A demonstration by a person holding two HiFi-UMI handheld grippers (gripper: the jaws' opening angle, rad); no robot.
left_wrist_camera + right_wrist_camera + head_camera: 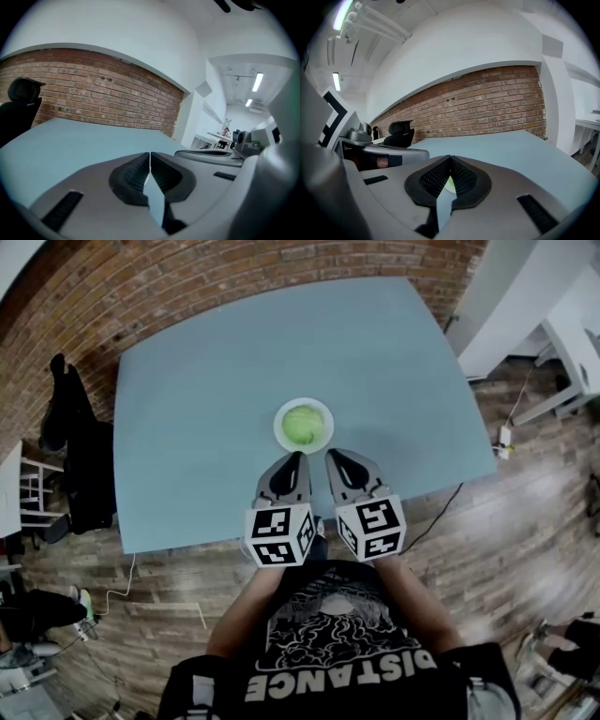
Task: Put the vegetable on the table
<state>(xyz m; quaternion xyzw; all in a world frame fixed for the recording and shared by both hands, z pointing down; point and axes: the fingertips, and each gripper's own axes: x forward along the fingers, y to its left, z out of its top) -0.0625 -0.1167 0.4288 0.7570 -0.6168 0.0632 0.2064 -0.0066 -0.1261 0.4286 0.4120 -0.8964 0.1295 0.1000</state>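
Two closed grippers beside a bowl with the vegetable.
The green vegetable (pixel 303 425) lies in a white bowl (pixel 278 418) on the blue table (pixel 206 409), a little toward the person's side. The left gripper (pixel 297 458) is just beside the bowl at 6 o'clock, and the right gripper (pixel 334 457) at 5 o'clock. Both have their jaws pressed together at the tips and hold nothing.

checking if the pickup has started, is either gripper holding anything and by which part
Nothing is held. The left gripper and the right gripper are both shut and empty, just short of the green vegetable in its white bowl.
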